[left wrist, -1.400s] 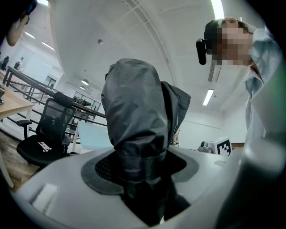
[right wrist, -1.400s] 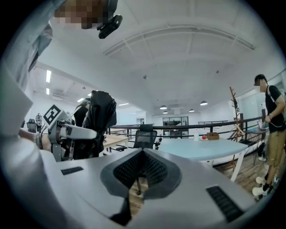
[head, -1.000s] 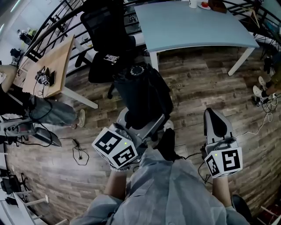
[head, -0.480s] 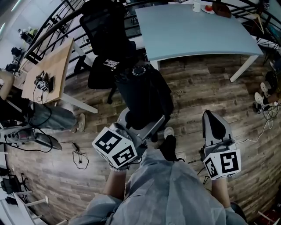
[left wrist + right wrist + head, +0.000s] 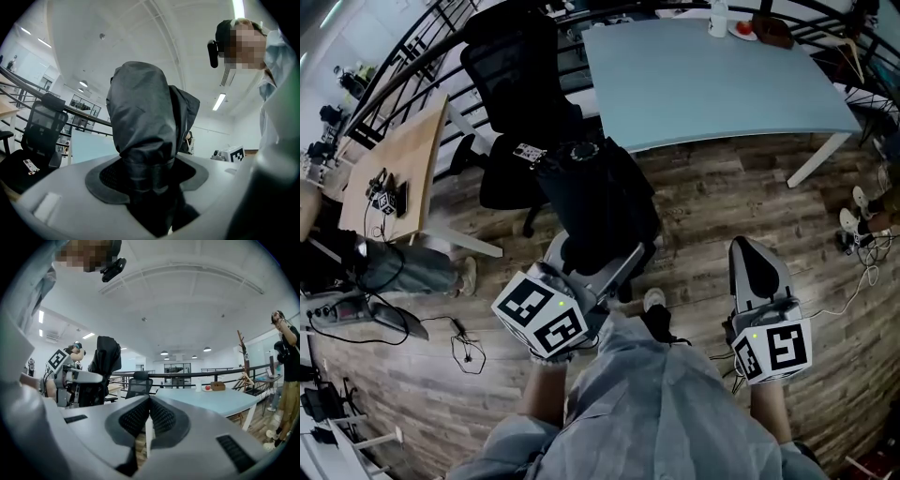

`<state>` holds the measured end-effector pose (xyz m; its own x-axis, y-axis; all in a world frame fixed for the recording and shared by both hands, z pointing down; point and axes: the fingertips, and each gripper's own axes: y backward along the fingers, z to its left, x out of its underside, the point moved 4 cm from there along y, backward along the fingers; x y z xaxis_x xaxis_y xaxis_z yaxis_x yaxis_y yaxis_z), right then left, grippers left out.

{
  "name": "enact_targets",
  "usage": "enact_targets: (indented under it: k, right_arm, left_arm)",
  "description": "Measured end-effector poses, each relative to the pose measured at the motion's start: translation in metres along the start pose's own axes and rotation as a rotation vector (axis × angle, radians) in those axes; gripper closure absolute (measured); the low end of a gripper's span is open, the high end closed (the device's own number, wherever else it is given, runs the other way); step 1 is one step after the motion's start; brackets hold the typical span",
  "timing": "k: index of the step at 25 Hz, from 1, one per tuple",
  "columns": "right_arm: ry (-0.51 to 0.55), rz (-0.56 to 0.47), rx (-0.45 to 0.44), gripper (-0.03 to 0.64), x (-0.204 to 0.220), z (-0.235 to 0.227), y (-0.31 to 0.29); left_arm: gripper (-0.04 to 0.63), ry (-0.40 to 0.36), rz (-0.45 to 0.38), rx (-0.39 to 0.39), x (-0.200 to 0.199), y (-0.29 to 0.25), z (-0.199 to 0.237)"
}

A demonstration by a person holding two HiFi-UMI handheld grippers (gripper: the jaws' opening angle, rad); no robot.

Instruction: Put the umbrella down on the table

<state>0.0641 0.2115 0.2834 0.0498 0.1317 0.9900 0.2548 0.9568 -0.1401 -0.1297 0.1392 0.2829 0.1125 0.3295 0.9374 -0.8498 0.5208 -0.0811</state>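
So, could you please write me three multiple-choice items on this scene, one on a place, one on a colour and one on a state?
1. In the head view, where is the black office chair relative to the light blue table?
A. Left of it. B. On top of it. C. Right of it.
2. What colour is the folded umbrella?
A. Red. B. Black. C. Yellow.
3. How is the right hand-held gripper?
A. Wide open. B. Shut on the umbrella. C. Shut, holding nothing.
Answers:
1 A: it stands off the table's left end.
2 B: its fabric is black.
3 C: its pads meet with nothing between.
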Motion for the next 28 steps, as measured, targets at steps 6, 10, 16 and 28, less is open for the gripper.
enact_targets:
  k: [6, 10, 16, 28]
  right_arm:
    - [0.04, 0.037, 0.007, 0.618, -0.003, -0.023, -0.028]
    - [0.027, 0.049, -0.004, 0.618, -0.001, -0.04, -0.053]
    - [0.03, 0.06, -0.038, 0.618, 0.001, -0.051, -0.092]
    - [0.048, 0.053, -0.095, 0.617, -0.006, -0.049, -0.135]
  left_arm:
    - [0.325, -0.002, -0.002, 0.005, -0.014, -0.036, 0.024]
    - [0.325, 0.007, -0.009, 0.003, -0.022, -0.057, 0.042]
    - [0.325, 0.011, -0.008, -0.037, -0.025, -0.07, 0.072]
    - [0.325, -0.002, -0.019, -0.111, -0.032, -0.068, 0.113]
